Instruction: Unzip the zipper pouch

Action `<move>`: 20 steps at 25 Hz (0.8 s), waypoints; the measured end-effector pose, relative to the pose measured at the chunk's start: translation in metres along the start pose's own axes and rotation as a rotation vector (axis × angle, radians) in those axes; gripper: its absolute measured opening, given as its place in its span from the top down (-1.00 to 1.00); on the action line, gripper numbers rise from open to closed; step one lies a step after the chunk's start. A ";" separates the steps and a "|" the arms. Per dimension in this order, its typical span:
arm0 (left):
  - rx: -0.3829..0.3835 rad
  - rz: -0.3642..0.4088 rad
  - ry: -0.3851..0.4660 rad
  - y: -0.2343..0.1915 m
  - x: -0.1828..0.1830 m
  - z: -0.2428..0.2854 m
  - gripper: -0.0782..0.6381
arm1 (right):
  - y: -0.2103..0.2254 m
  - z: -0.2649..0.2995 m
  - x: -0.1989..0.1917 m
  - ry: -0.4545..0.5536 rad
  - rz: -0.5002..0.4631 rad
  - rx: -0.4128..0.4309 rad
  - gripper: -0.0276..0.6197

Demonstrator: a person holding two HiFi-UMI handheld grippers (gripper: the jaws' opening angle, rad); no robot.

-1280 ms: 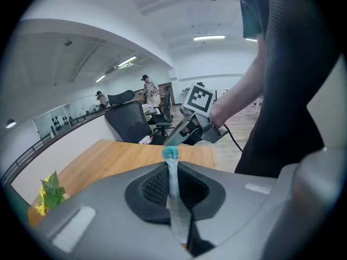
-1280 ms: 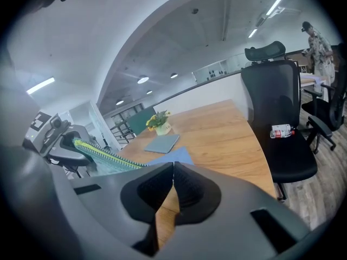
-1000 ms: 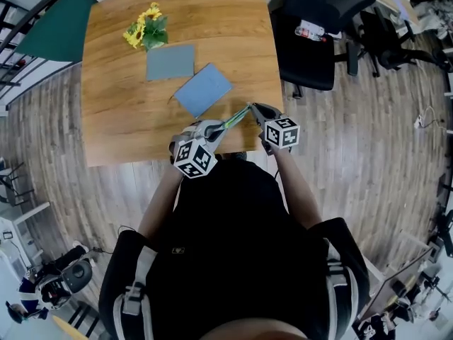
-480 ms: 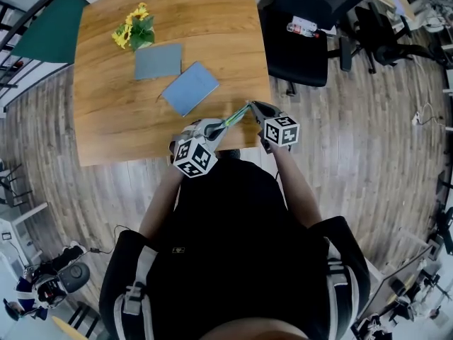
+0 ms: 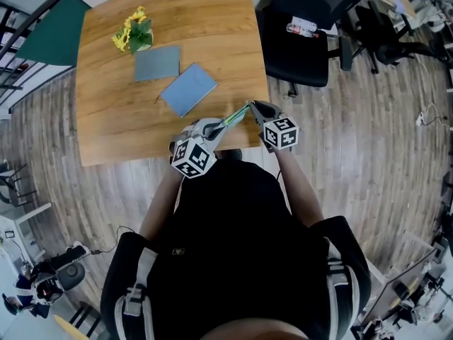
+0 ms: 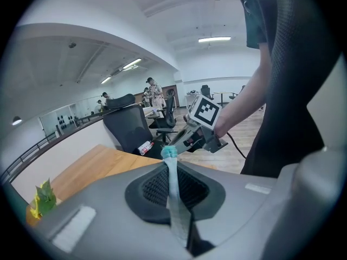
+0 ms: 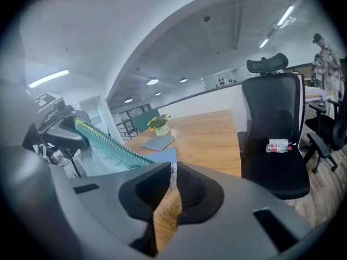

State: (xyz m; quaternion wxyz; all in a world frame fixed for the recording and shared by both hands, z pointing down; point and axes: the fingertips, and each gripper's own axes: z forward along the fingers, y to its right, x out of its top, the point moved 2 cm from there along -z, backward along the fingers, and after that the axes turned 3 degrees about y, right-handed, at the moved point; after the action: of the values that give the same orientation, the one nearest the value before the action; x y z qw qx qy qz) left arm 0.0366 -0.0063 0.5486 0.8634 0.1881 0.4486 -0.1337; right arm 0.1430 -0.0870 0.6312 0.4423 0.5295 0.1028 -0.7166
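Where the table [image 5: 212,27] ends nearest the person, both grippers hang just above that edge. The zipper pouch [image 5: 238,115] is stretched in the air between them, over the table's near right corner. Bare wood runs from that edge back to a blue pad [image 5: 188,89] near the table's middle. A grey pad [image 5: 157,62] and yellow flowers [image 5: 133,32] sit behind it, towards the table's far left. Plank floor [image 5: 396,154] lies open off the table's left and right sides, though a black chair [image 5: 304,48] stands close against the right side at the far end.

The left gripper [image 5: 214,127] has its fingers [image 6: 152,191] closed tight on the pouch's pale teal end strip, which stands up out of them. The right gripper [image 5: 253,108] is at the pouch's other end. Its fingers [image 7: 198,191] are opening, with a narrow gap that shows table wood through it, and the green zipper line reaches just to their tips.

A bottle [image 7: 278,146] on the chair seat carries a red and white label, too small to read. Each gripper's marker cube [image 5: 281,133] shows only black and white squares.
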 end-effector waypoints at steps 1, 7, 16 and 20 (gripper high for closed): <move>0.007 0.004 -0.004 -0.001 0.000 -0.001 0.77 | -0.001 0.000 0.000 -0.004 -0.027 0.008 0.79; 0.023 0.004 -0.015 0.003 0.001 -0.003 0.77 | -0.004 -0.002 -0.006 -0.004 -0.093 0.024 0.72; 0.050 -0.006 -0.013 -0.003 0.006 0.001 0.77 | 0.002 -0.015 -0.017 -0.024 -0.125 0.013 0.73; 0.068 -0.012 -0.017 -0.006 0.007 0.004 0.77 | 0.002 -0.025 -0.020 -0.014 -0.120 0.048 0.91</move>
State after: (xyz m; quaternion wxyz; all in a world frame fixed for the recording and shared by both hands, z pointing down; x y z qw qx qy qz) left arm 0.0409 -0.0142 0.5432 0.8595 0.2136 0.4376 -0.1555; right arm 0.1619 -0.0624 0.6388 0.3864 0.5277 0.1142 -0.7478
